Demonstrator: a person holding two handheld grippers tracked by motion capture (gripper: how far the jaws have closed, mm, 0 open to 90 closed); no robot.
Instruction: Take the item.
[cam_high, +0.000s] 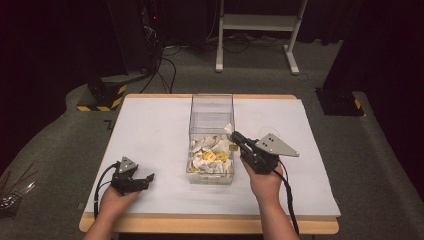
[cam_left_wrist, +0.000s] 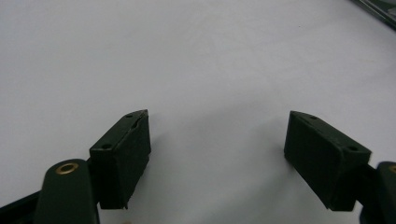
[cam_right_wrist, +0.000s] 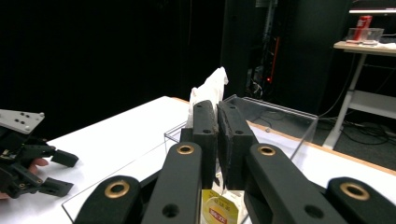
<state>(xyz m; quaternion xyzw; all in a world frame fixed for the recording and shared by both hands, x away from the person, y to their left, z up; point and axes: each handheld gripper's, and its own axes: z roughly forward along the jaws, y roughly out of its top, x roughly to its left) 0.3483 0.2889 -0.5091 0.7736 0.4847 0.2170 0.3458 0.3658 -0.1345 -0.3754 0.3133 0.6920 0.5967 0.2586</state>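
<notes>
A clear plastic box (cam_high: 212, 99) stands in the middle of the white table (cam_high: 150, 130), holding several white and yellow packets (cam_high: 210, 156). My right gripper (cam_high: 234, 135) is at the box's right wall, above the rim, shut on a white packet (cam_high: 229, 128). In the right gripper view the packet (cam_right_wrist: 210, 91) sticks up between the closed jaws of the right gripper (cam_right_wrist: 216, 109), over the box (cam_right_wrist: 280, 114) and a yellow packet (cam_right_wrist: 219, 207). My left gripper (cam_high: 148, 180) rests on the table at the near left, open and with nothing in it (cam_left_wrist: 217, 135).
The left gripper (cam_right_wrist: 60, 172) lies far left in the right gripper view. Beyond the table stand a white desk frame (cam_high: 260, 22) and a black stand with yellow-black stripes (cam_high: 102, 97). A red can (cam_right_wrist: 365, 21) sits on a desk at the back.
</notes>
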